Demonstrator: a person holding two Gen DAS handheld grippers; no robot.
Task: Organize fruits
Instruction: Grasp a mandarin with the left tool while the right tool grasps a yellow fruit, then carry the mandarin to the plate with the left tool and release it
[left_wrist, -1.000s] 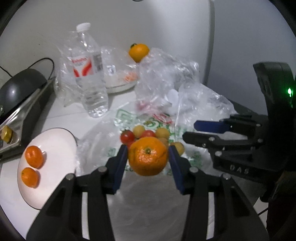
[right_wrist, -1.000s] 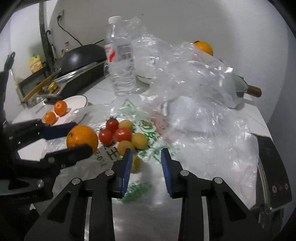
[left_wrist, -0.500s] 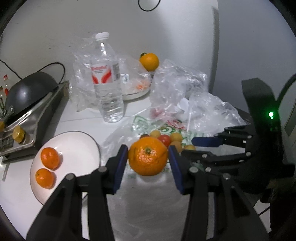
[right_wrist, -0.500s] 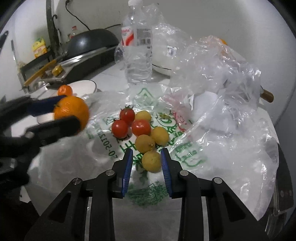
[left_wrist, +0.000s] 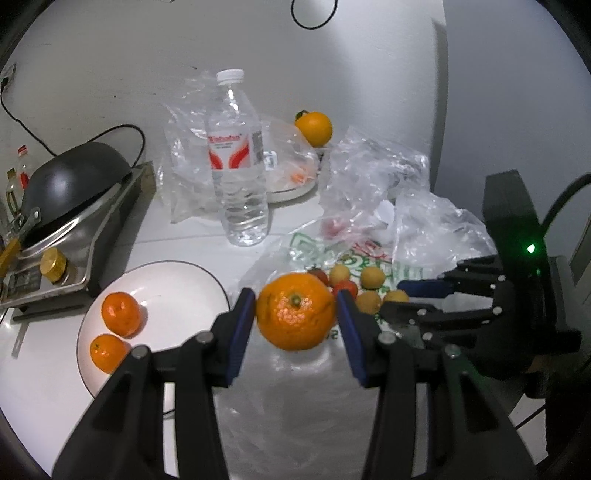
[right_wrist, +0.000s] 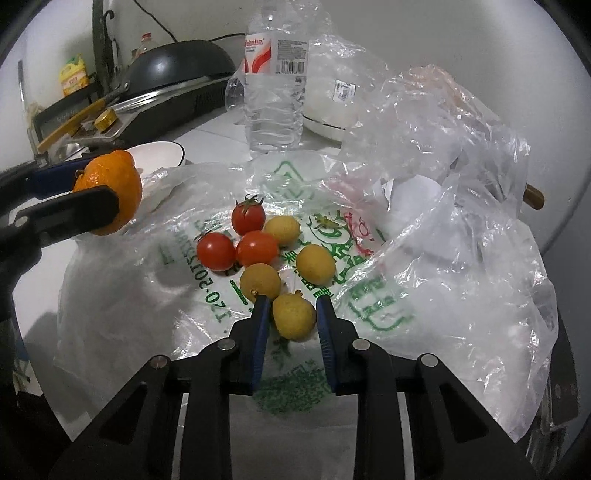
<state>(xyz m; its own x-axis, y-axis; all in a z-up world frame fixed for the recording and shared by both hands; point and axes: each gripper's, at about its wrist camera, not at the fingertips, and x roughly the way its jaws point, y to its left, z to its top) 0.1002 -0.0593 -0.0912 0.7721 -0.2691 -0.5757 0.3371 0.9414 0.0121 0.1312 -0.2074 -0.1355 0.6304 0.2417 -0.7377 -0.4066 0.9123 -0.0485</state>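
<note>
We work over a white countertop (left_wrist: 207, 243) against a plain white wall, with crumpled clear plastic bags (right_wrist: 436, 155) spread across the right half of both views. A black pan (left_wrist: 70, 177) sits on a steel stove at the left edge of the left view.

A water bottle (left_wrist: 238, 162) stands at centre top of the left view; its red-and-white label is too blurred for us to read. The flattened bag (right_wrist: 207, 280) under the fruit carries green print and digits that we cannot read surely.

Our left gripper (left_wrist: 295, 314) is clamped on a large orange (left_wrist: 294, 311), lifted at frame centre. A white plate (left_wrist: 177, 291) at lower left holds two small oranges (left_wrist: 121, 314).

Our right gripper (right_wrist: 291, 317) is apart, its fingers either side of a yellow fruit (right_wrist: 294, 314) on the bag, not touching. Three tomatoes (right_wrist: 248, 218) and more yellow fruits (right_wrist: 315, 264) lie just above it.
</note>
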